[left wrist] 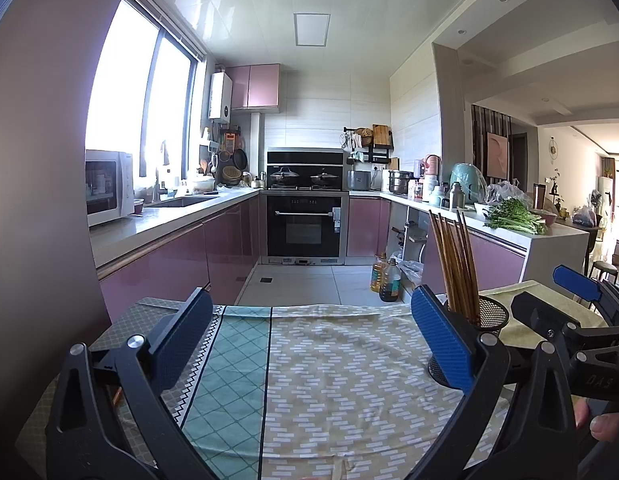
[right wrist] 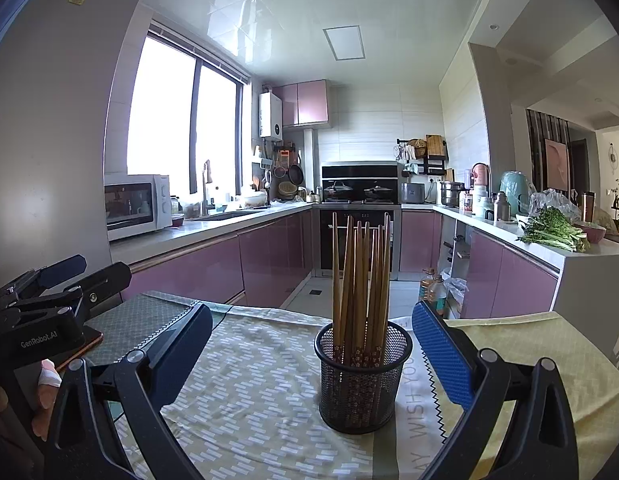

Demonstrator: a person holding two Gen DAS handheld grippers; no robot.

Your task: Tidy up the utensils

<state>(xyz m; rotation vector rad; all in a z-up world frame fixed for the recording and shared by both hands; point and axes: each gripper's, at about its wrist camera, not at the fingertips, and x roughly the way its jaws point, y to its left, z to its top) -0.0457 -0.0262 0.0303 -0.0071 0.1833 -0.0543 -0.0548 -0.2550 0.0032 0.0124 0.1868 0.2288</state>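
A black mesh holder (right wrist: 363,376) stands upright on the cloth-covered table, with several wooden chopsticks (right wrist: 361,280) standing in it. My right gripper (right wrist: 309,344) is open, its blue pads on either side of the holder, a little nearer the camera, touching nothing. In the left wrist view the holder (left wrist: 491,314) and chopsticks (left wrist: 455,260) sit just behind the right blue pad. My left gripper (left wrist: 309,336) is open and empty over the patterned cloth. The right gripper's body shows at the far right of that view.
The table carries a beige and teal patterned tablecloth (right wrist: 245,392) and a yellow-green cloth (right wrist: 521,344) on the right. A hand shows at the lower left of the right wrist view. Beyond the table lie the kitchen floor, oil bottles (left wrist: 387,278) and pink cabinets.
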